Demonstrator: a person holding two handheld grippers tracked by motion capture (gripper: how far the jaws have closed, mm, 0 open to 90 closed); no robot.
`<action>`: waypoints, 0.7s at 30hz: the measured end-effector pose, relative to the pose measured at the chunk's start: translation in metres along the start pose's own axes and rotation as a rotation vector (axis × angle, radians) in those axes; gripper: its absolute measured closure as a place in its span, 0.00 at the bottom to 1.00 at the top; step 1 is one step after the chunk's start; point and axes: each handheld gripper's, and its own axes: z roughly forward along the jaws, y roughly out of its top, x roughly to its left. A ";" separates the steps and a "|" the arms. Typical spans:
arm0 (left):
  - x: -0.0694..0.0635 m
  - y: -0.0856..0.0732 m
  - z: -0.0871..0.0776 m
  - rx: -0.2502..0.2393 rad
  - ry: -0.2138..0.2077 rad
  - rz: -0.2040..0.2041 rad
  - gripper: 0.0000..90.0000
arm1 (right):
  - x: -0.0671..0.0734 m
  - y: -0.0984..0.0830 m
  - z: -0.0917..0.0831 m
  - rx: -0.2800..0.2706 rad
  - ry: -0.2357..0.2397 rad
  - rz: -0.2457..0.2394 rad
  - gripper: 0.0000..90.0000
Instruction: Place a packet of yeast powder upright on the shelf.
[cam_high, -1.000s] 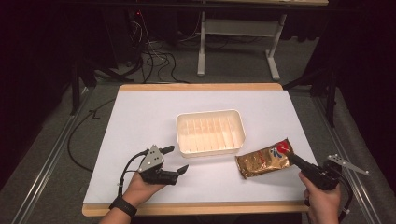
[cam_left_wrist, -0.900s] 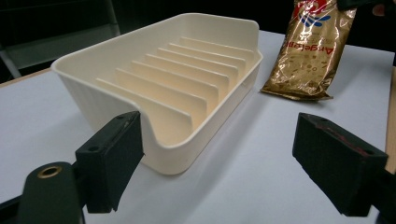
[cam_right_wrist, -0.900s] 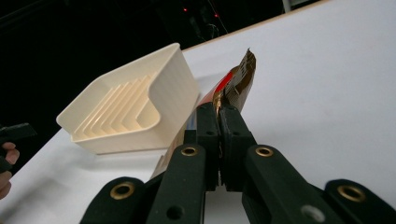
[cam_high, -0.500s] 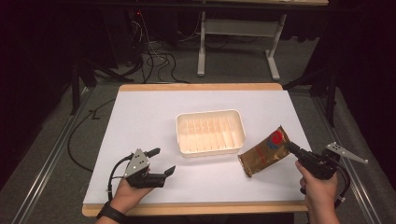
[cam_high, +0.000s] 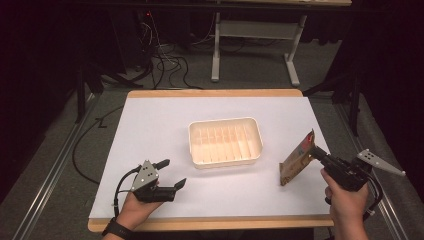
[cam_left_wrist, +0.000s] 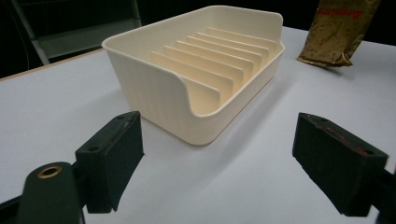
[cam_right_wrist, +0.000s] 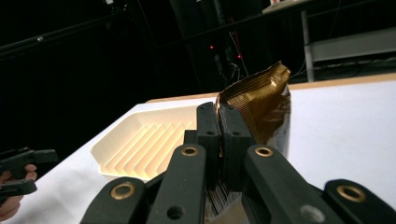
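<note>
A gold foil packet (cam_high: 297, 161) with a red patch stands tilted at the table's right, its lower end near the white mat. My right gripper (cam_high: 316, 152) is shut on its top edge; in the right gripper view the two jaws press together on the crimped foil packet (cam_right_wrist: 261, 100). A cream ribbed tray (cam_high: 225, 141) sits empty at the table's middle. My left gripper (cam_high: 171, 173) rests low at the front left, open, with nothing between its pads (cam_left_wrist: 114, 156). Ahead of it lie the tray (cam_left_wrist: 154, 91) and the packet (cam_left_wrist: 338, 32).
A white mat (cam_high: 150, 130) covers the wooden table (cam_high: 210, 93). Cables (cam_high: 165, 65) and a desk frame (cam_high: 255, 35) lie on the dark floor beyond the far edge. A metal rail (cam_high: 47, 175) runs along the left side.
My right gripper has lifted the packet from lying flat to standing tilted on its lower end. My left gripper has drawn back toward the front edge, still open.
</note>
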 end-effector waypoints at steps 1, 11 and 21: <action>0.000 0.000 0.000 0.000 0.000 0.000 0.19 | 0.001 0.002 -0.002 -0.009 -0.002 -0.010 0.99; 0.000 0.000 0.000 -0.001 0.000 0.000 0.19 | 0.006 0.003 -0.001 -0.019 0.009 -0.037 0.99; -0.001 0.000 0.000 -0.001 -0.002 0.001 0.19 | 0.005 -0.007 0.012 0.006 0.064 0.027 0.99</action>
